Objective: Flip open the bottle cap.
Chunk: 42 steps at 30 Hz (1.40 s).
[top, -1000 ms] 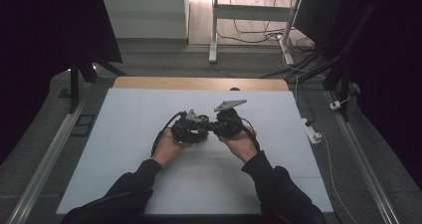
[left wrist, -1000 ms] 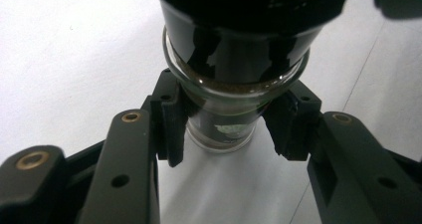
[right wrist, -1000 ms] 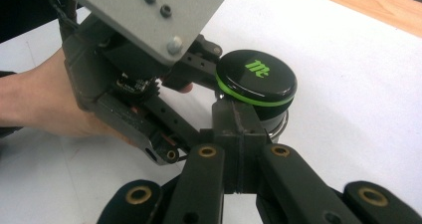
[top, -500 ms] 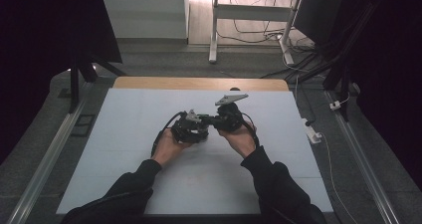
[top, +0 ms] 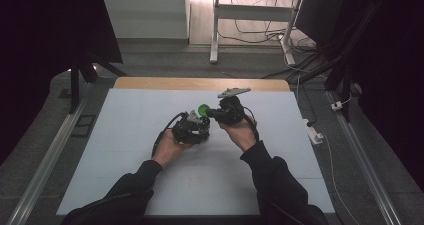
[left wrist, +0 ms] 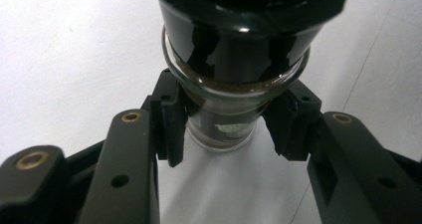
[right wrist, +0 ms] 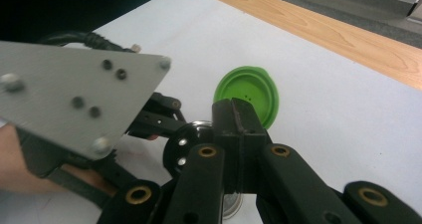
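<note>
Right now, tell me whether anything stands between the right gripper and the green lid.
Nothing visible does. The right gripper has its shut jaws at the near edge of the green lid; whether they pinch it is unclear. The left gripper clamps the glass jar.

Both tongs [top: 200, 127] [top: 209, 114] beside green lid [top: 203, 109]

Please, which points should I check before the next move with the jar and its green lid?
1. Left gripper clamps the jar: ok, both pads press the glass.
2. Green lid lifted off the black cap: ok, the cap's holes show.
3. Right gripper shut: ok.
4. Right gripper pinches the lid's edge: cannot tell.
5. Jar upright: cannot tell.
</note>
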Each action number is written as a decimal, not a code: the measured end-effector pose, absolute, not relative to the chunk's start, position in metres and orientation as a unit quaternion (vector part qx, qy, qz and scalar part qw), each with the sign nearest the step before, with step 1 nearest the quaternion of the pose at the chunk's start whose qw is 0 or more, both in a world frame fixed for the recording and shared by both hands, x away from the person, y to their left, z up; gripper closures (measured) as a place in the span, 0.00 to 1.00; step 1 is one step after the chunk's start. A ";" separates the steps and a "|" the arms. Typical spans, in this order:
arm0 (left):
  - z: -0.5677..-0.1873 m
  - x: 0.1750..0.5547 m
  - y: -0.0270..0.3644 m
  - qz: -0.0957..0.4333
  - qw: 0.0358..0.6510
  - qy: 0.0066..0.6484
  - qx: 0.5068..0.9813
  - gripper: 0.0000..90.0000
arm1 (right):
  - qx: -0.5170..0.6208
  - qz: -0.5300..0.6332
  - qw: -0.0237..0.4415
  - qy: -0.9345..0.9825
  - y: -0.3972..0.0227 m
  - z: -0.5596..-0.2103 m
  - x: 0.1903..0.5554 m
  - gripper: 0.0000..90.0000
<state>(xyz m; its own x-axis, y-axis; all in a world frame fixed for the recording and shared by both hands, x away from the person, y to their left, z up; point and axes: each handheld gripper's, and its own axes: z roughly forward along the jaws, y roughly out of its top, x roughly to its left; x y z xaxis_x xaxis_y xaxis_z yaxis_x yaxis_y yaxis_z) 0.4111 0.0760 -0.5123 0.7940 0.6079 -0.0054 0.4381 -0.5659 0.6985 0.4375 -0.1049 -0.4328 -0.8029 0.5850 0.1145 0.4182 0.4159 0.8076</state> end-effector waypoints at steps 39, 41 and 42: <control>-0.483 0.392 0.114 0.052 0.392 0.339 0.854 0.19 | 0.303 0.441 0.088 0.840 -0.124 -0.430 0.400 0.36; -0.481 0.389 0.116 0.043 0.399 0.341 0.850 0.17 | 0.302 0.439 0.090 0.841 -0.124 -0.431 0.397 0.32; -0.480 0.388 0.117 0.042 0.401 0.341 0.849 0.17 | 0.303 0.439 0.089 0.841 -0.125 -0.431 0.395 0.30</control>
